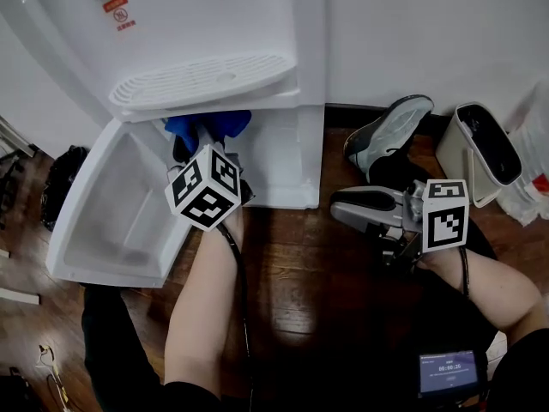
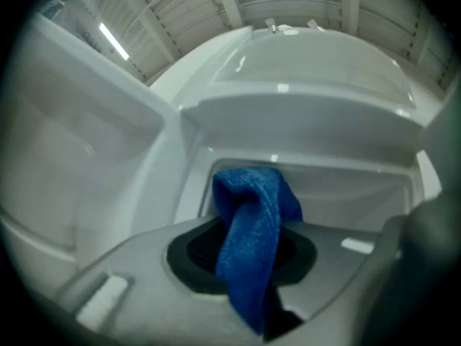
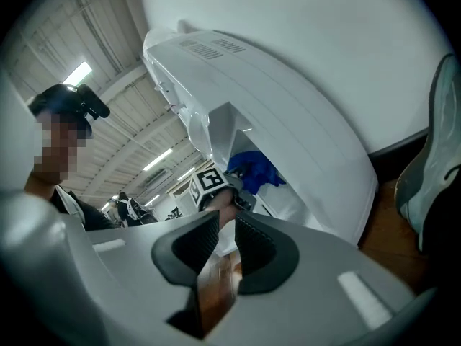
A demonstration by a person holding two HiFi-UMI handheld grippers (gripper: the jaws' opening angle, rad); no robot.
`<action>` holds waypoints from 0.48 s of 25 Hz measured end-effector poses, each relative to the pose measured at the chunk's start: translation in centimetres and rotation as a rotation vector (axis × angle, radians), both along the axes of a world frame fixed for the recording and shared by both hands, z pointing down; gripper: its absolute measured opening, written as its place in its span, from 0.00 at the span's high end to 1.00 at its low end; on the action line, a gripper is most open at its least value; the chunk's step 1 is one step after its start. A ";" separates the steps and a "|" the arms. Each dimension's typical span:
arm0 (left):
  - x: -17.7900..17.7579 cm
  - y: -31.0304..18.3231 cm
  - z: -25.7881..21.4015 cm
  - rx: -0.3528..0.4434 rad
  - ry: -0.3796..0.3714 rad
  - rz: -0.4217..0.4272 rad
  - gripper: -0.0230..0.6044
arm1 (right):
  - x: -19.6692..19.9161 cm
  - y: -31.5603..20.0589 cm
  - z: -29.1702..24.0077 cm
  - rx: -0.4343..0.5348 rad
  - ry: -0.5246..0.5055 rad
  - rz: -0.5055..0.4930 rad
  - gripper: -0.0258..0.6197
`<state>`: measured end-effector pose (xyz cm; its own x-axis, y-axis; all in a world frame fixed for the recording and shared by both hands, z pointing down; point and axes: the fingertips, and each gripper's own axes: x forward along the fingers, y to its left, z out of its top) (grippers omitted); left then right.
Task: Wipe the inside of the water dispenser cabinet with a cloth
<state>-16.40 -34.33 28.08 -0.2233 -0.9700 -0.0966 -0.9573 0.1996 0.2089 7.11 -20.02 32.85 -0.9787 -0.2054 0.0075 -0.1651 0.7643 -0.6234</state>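
Left gripper (image 2: 245, 269) is clamped on the blue cloth (image 2: 253, 211). The cloth sits at the cabinet opening of the water dispenser (image 1: 214, 24), just under the drip tray (image 1: 202, 80). The cabinet door (image 1: 111, 200) is swung open on the left. Right gripper (image 3: 225, 242) has its jaws closed with nothing in them, and is over the wood floor (image 1: 292, 273) near a grey shoe (image 1: 390, 131).

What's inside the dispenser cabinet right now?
The blue cloth, pinched in the left gripper, sits just inside the cabinet. White walls show; the deeper interior is hidden by the drip tray and cloth.
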 end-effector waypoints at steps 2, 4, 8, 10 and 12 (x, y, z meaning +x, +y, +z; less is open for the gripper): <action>0.6 -2.3 1.3 -0.026 -0.007 0.014 0.84 | 0.0 0.2 0.4 -0.015 -0.006 -0.013 0.85; 0.9 -4.8 2.3 -0.060 -0.027 0.018 0.84 | 0.2 0.3 0.8 -0.033 -0.008 -0.019 0.85; 2.2 -9.7 3.6 -0.119 -0.123 0.075 0.84 | 0.5 -0.2 1.0 -0.049 -0.013 -0.023 0.85; 4.5 -11.2 3.9 -0.120 -0.141 0.157 0.84 | 0.6 -0.4 0.9 -0.051 -0.019 -0.023 0.85; 6.4 -11.4 4.1 -0.109 -0.118 0.211 0.84 | 0.6 -0.3 1.0 -0.058 -0.024 -0.023 0.85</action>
<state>-10.02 -45.75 32.22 -0.0085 -1.0000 -0.0026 -0.9966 0.0083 0.0819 7.74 -20.31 33.86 -0.9832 -0.1826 -0.0048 -0.1323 0.7301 -0.6704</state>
